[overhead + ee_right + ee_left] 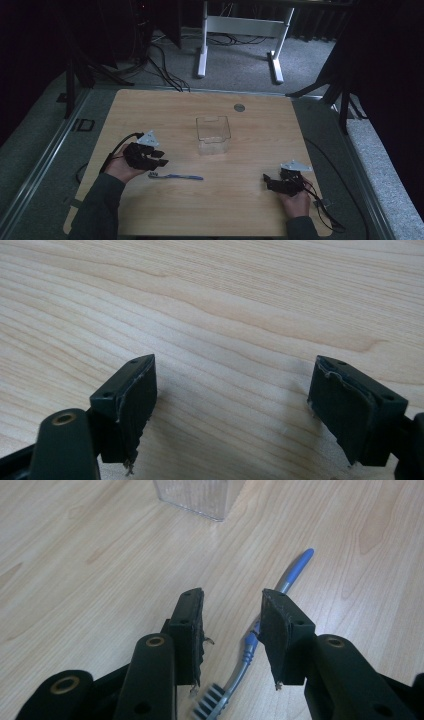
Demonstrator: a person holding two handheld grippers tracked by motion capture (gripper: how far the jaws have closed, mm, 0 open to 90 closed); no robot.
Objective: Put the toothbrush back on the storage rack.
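Toothbrush (pixel 239 672) handle partly behind pad (pixel 276 630)

A toothbrush (pixel 176 176) with a blue and grey handle is lying flat on the wooden table (pixel 200 210), near the front left part, its length running roughly side to side. Its bristled head (pixel 207 705) is pointing toward the left gripper (pixel 232 630), whose parted jaws are standing on either side of the neck without pressing on it

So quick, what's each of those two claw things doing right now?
Left gripper: jaws open, holding nothing, over the toothbrush on the table.
Right gripper: jaws wide open, holding nothing, above bare wood.
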